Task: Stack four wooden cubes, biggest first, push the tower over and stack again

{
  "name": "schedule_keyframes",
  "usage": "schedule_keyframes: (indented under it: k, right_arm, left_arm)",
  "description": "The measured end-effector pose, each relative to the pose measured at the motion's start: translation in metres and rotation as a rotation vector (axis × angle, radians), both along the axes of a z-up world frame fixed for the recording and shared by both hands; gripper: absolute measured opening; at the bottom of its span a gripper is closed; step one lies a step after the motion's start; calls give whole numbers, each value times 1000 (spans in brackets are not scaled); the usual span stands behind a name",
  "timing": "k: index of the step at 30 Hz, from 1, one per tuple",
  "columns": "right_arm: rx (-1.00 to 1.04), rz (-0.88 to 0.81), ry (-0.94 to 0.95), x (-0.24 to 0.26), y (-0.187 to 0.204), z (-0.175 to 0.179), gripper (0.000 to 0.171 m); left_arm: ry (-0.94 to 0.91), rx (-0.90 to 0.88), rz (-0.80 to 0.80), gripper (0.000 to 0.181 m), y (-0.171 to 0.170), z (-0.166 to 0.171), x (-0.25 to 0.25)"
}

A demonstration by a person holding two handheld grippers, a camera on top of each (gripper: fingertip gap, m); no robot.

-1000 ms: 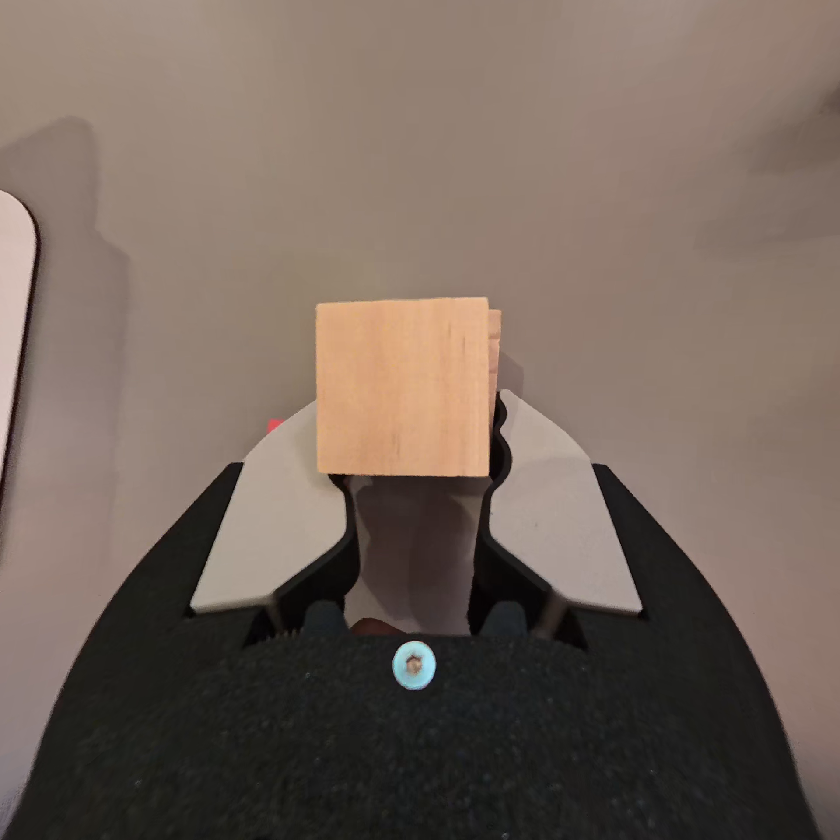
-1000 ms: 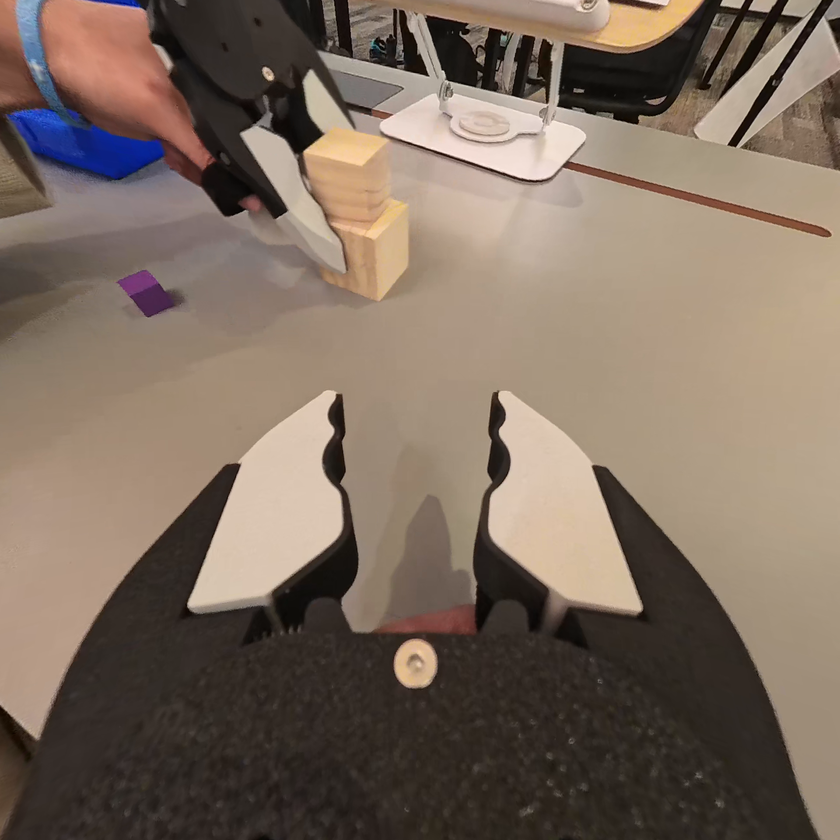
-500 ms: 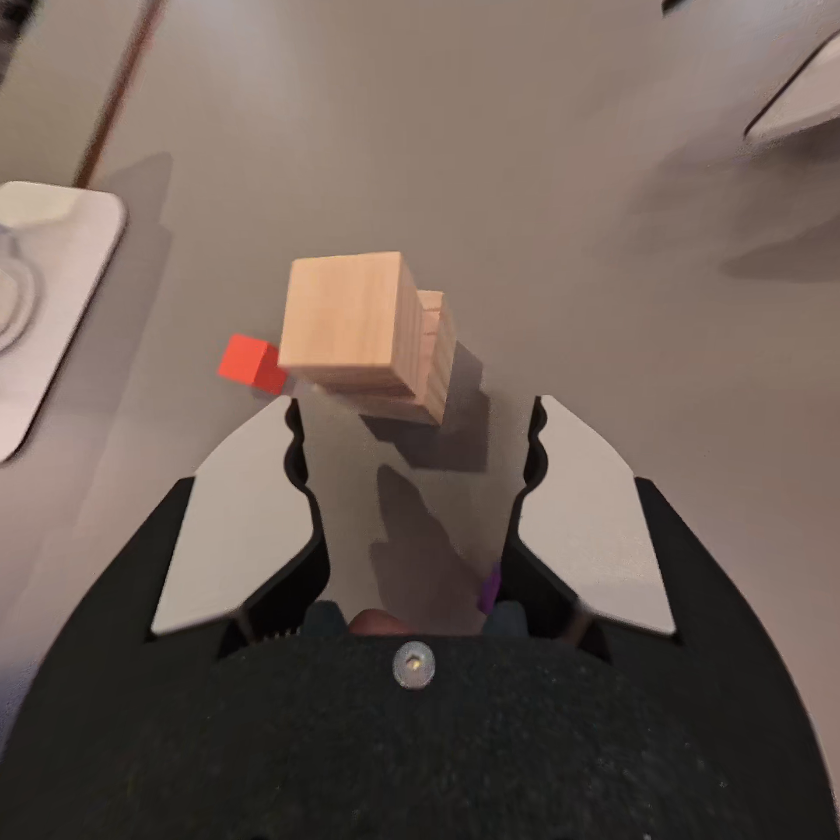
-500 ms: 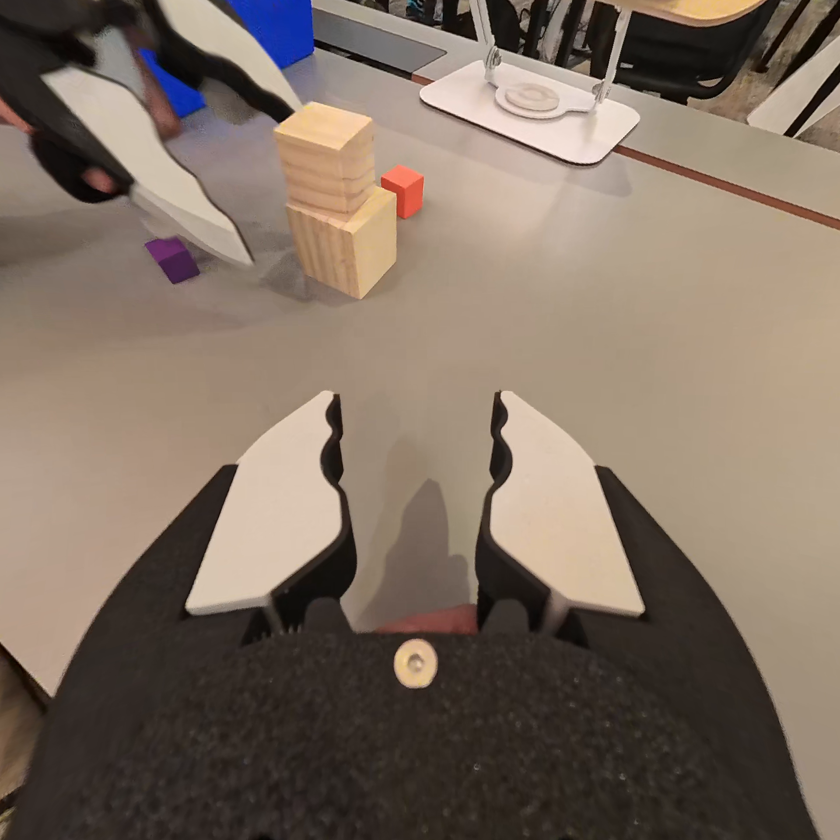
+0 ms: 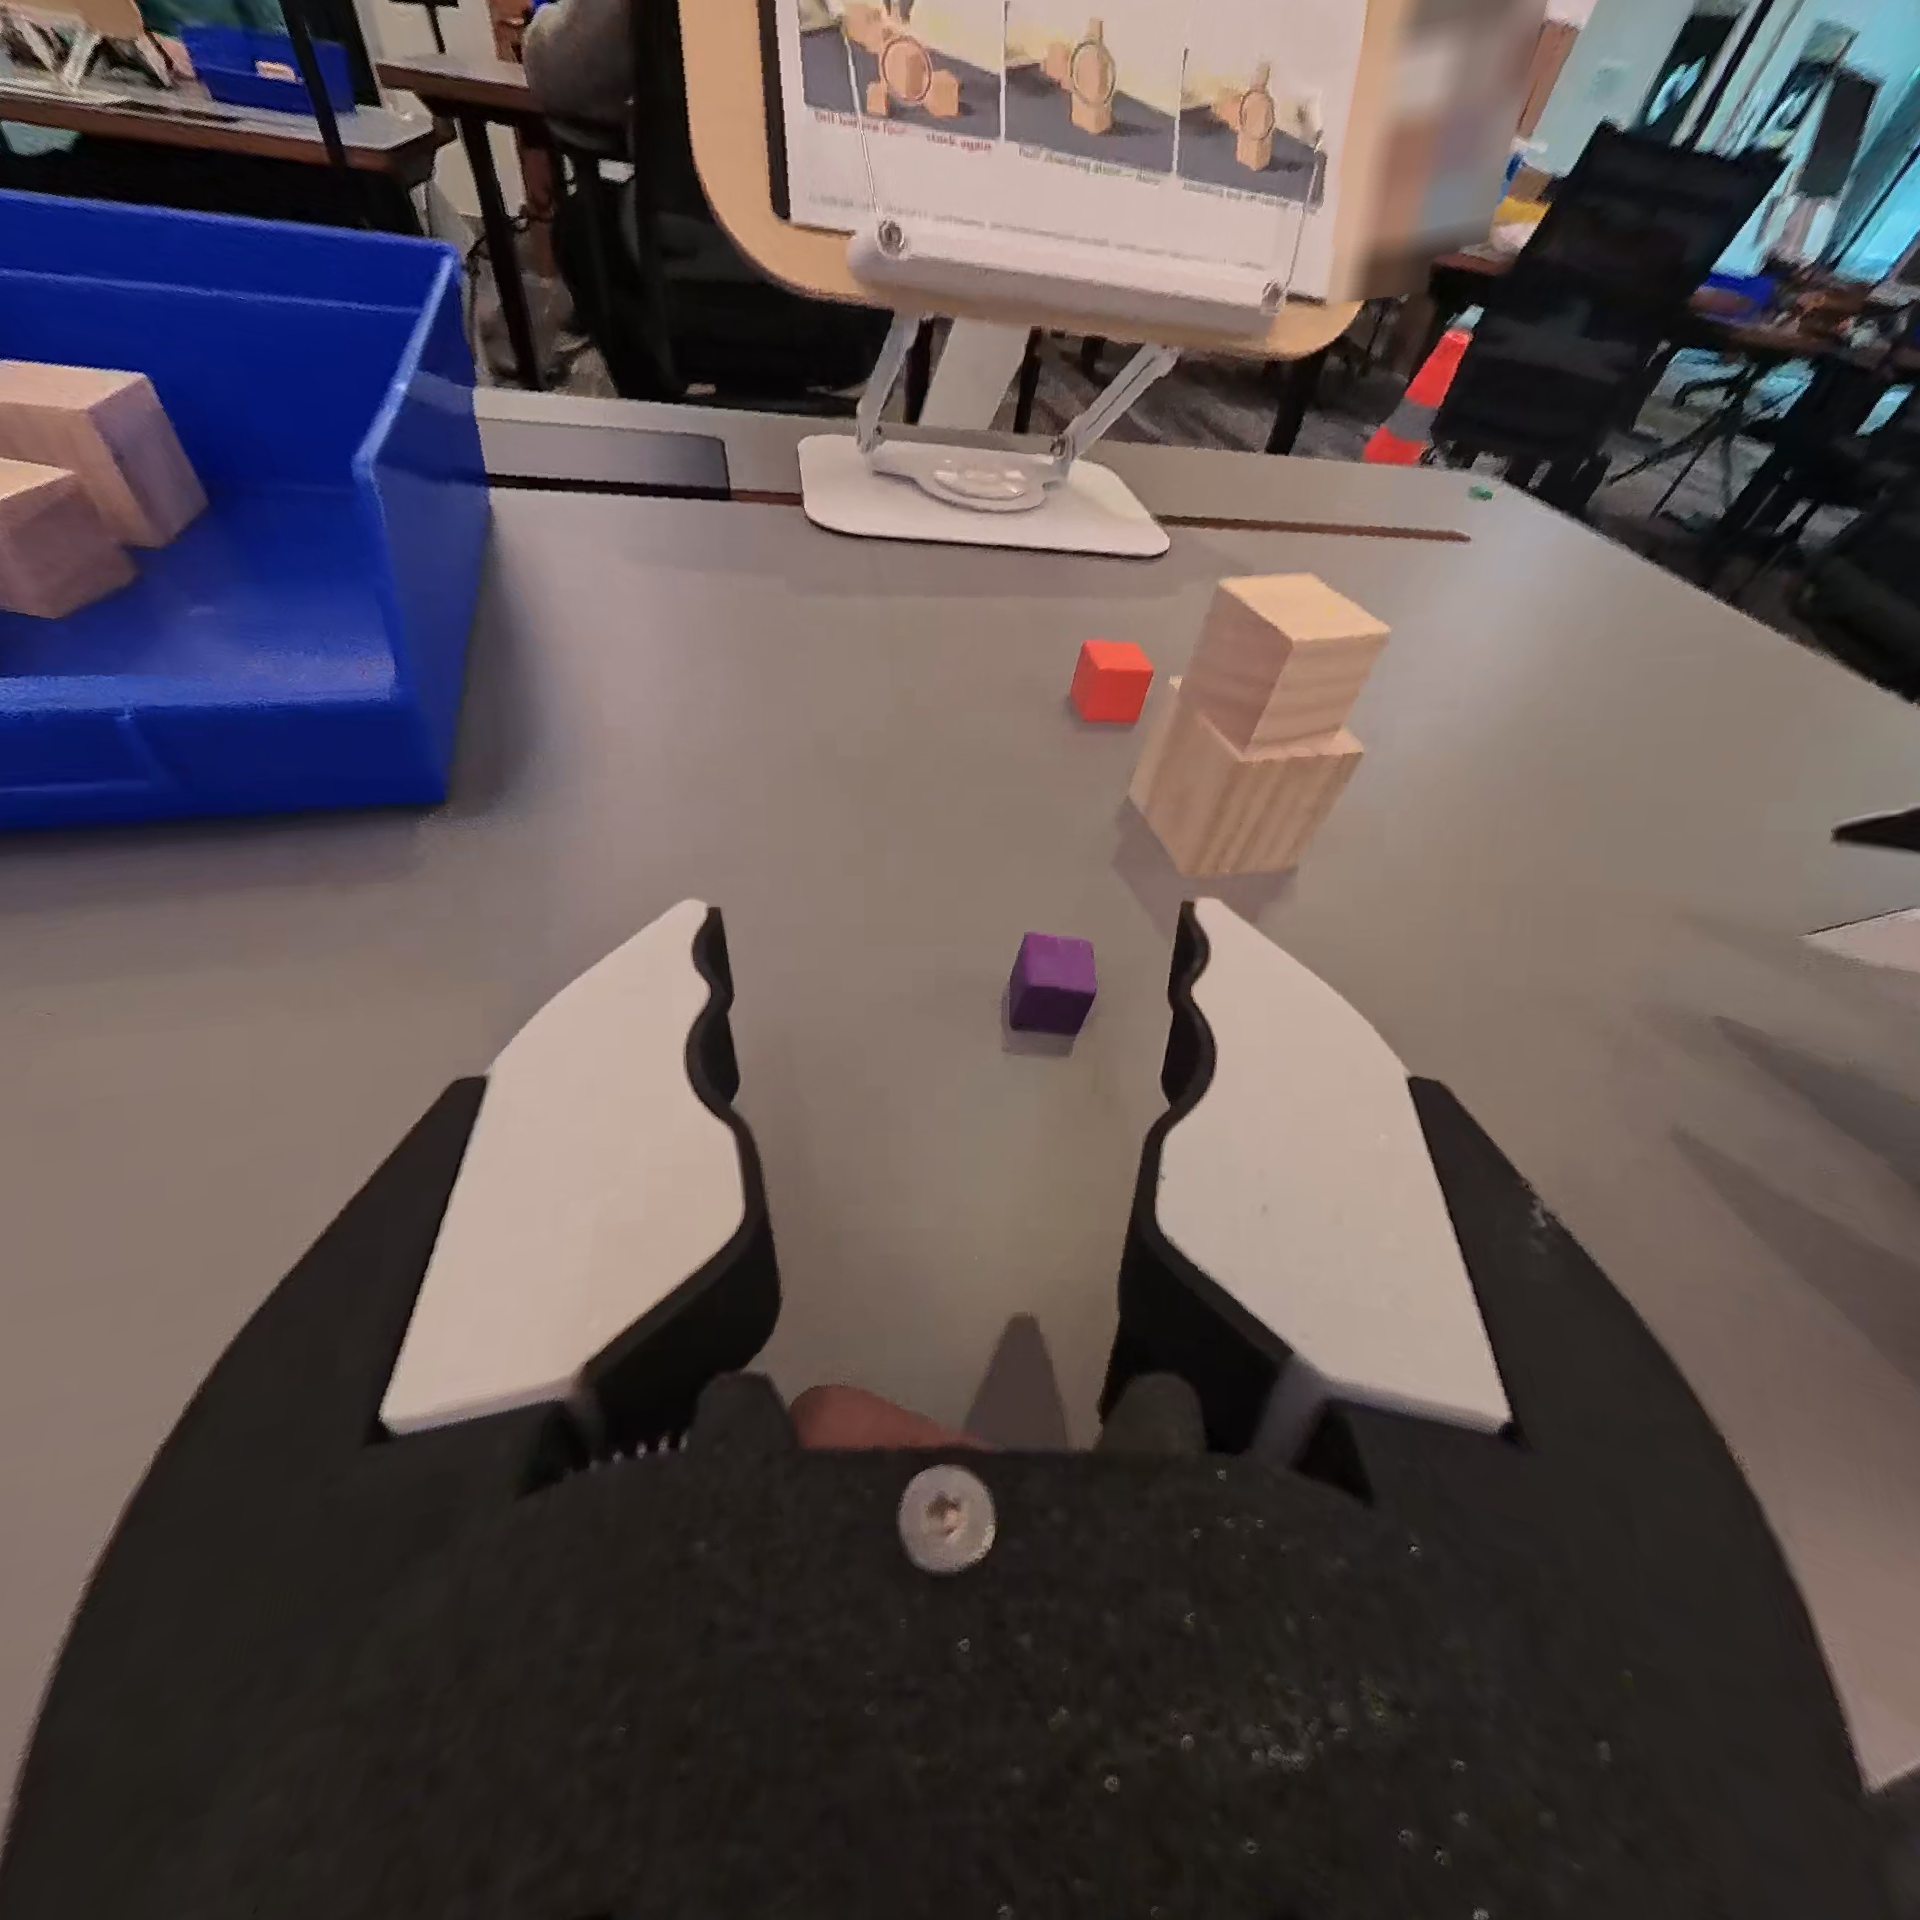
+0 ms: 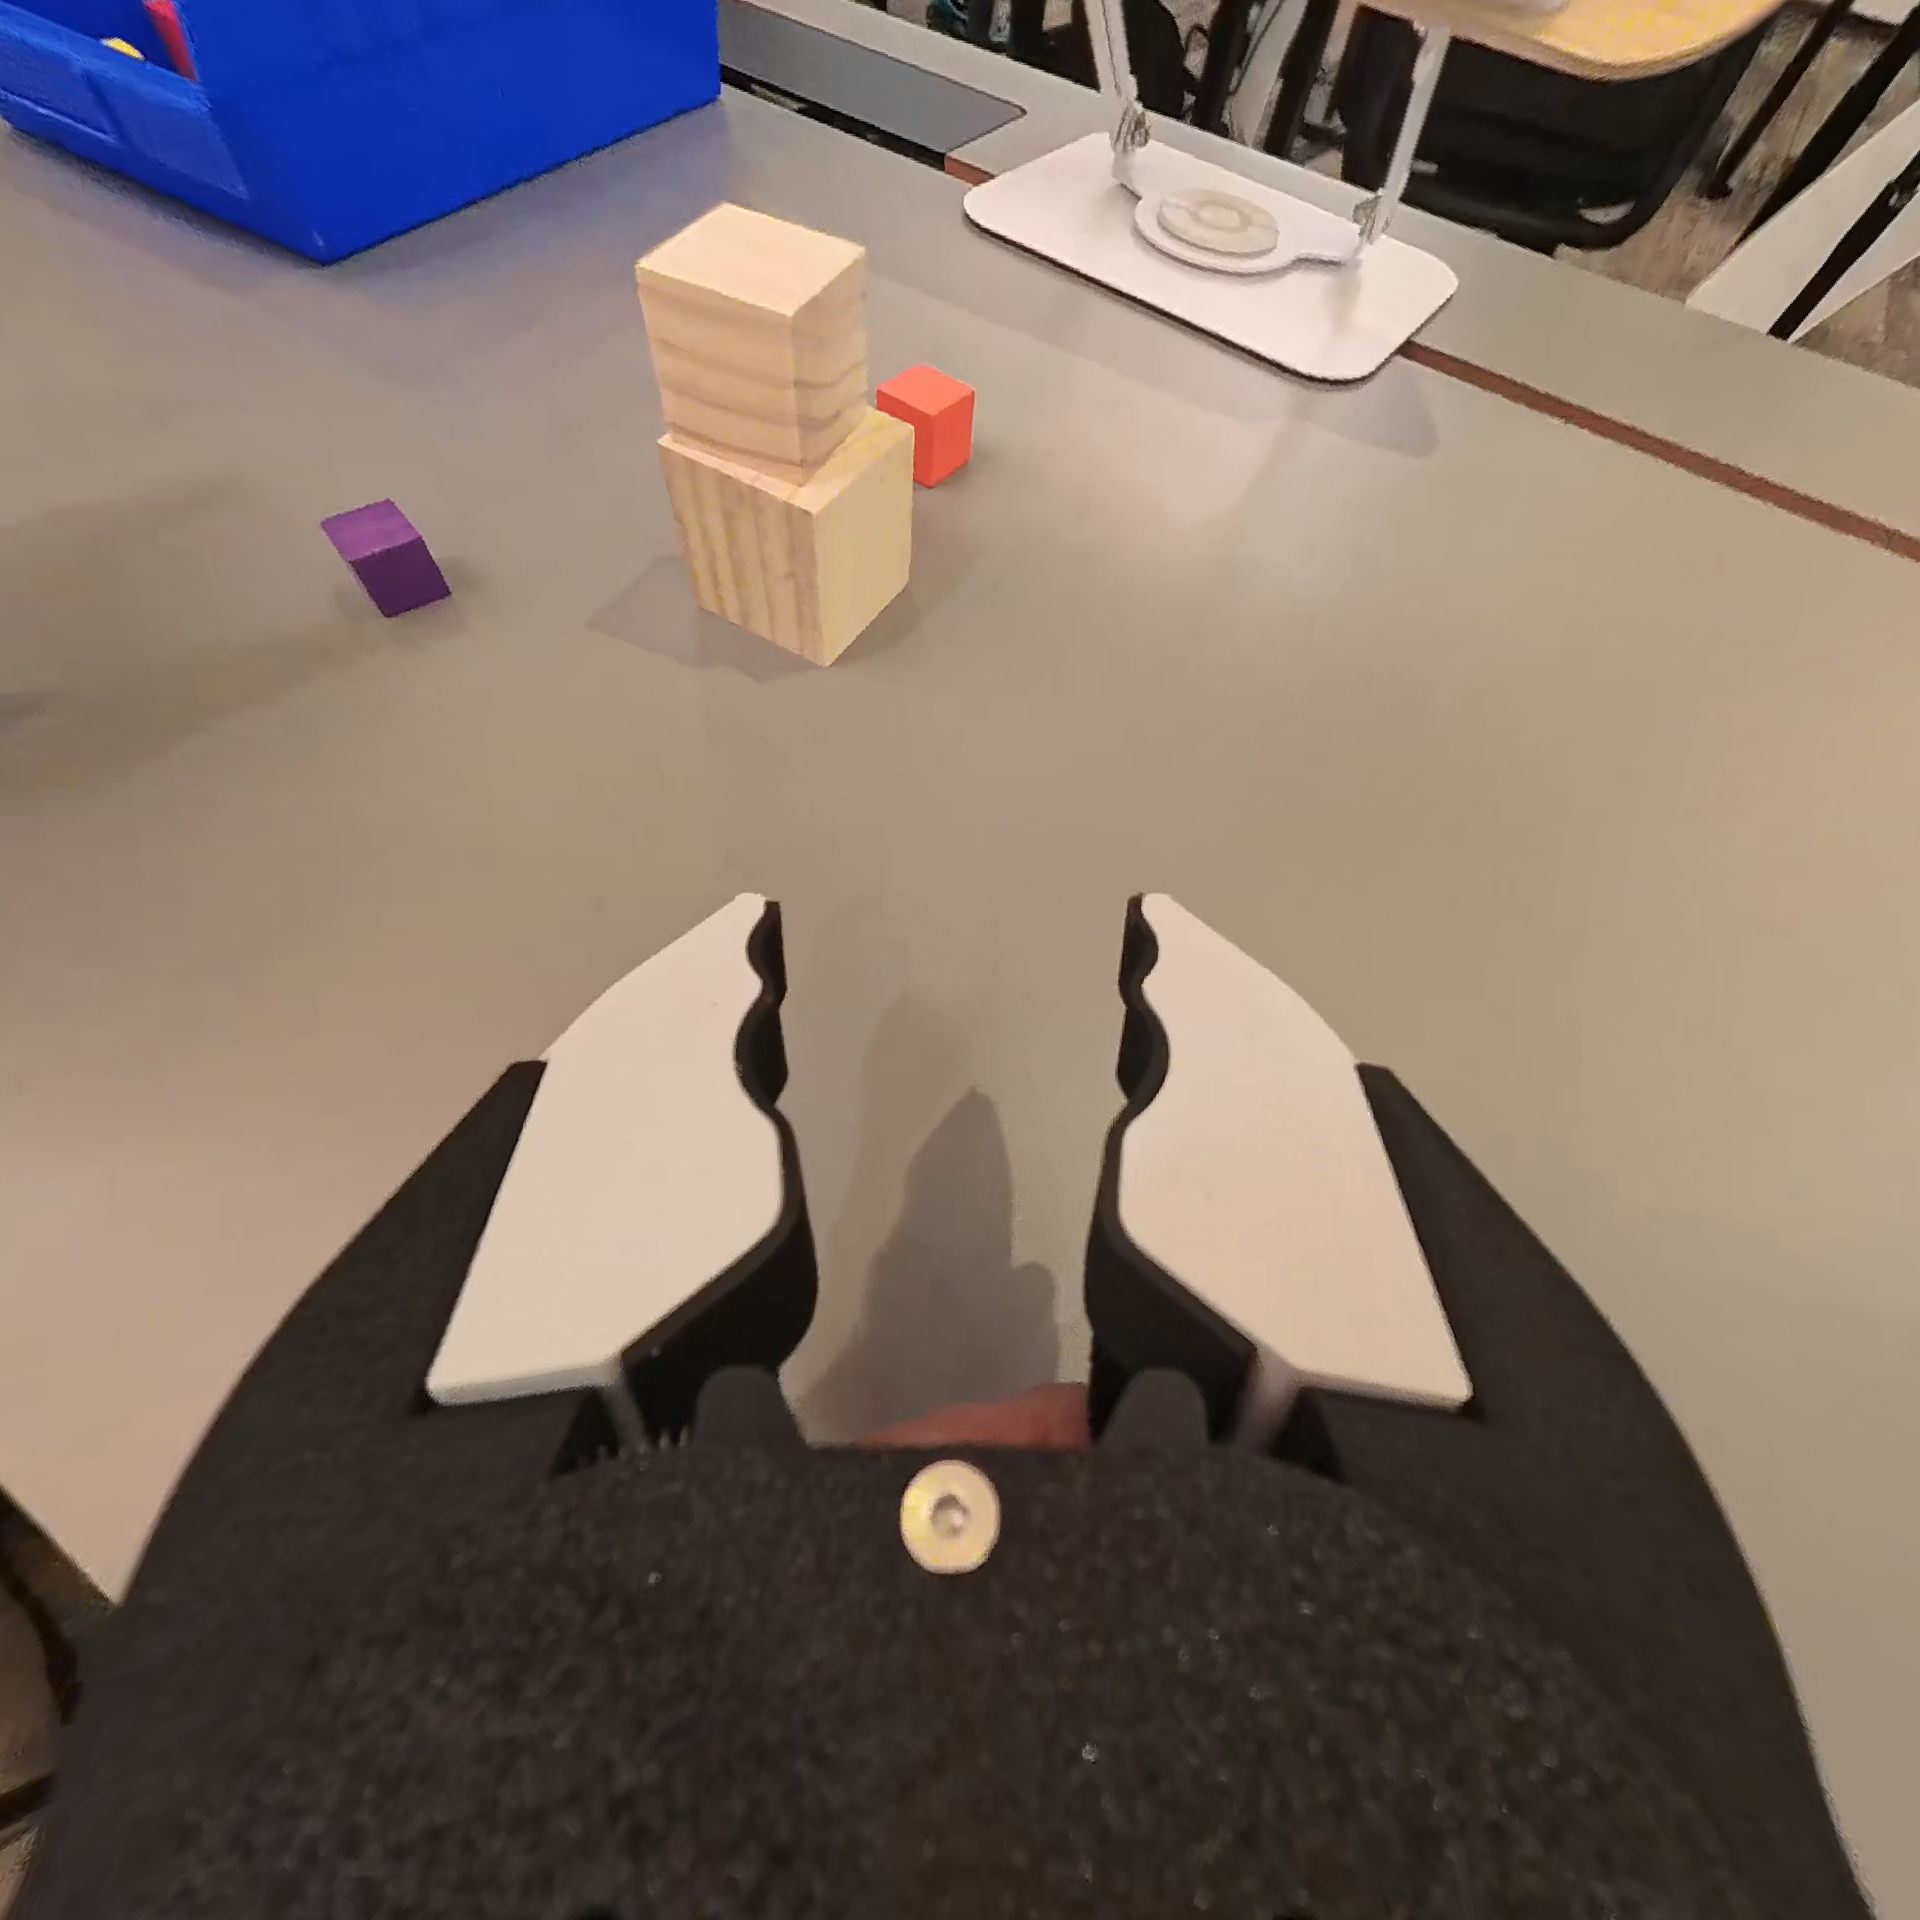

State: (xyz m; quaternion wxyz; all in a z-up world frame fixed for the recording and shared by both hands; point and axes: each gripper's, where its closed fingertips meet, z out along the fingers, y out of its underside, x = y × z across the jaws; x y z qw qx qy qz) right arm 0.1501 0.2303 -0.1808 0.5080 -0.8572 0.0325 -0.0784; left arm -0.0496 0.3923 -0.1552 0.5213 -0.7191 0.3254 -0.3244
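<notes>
Left wrist view: left gripper [image 5: 951, 925] spread, empty; right gripper [image 6: 951, 914] likewise; smaller wooden cube [image 6: 753, 332] atop bigger cube [image 6: 800, 540]

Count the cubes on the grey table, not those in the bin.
4. A large wooden cube stands on the table, a smaller wooden cube stacked on it. The red cube sits just behind; the purple cube lies apart, left.

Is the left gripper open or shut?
Open. The left gripper holds nothing; grey table and the purple cube show between its fingers.
</notes>
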Motion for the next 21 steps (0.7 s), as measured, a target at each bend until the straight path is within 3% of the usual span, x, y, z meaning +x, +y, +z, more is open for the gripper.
schedule_keyframes:
  k: [14,21]
  right_arm:
    - [-29,-7,-60,-2,6,-9,62]
    - [-51,28,-74,17,26,2,59]
  left_arm:
    - [-31,114,-75,78,-15,12,2]
    - [-18,73,-89,79,-12,7,7]
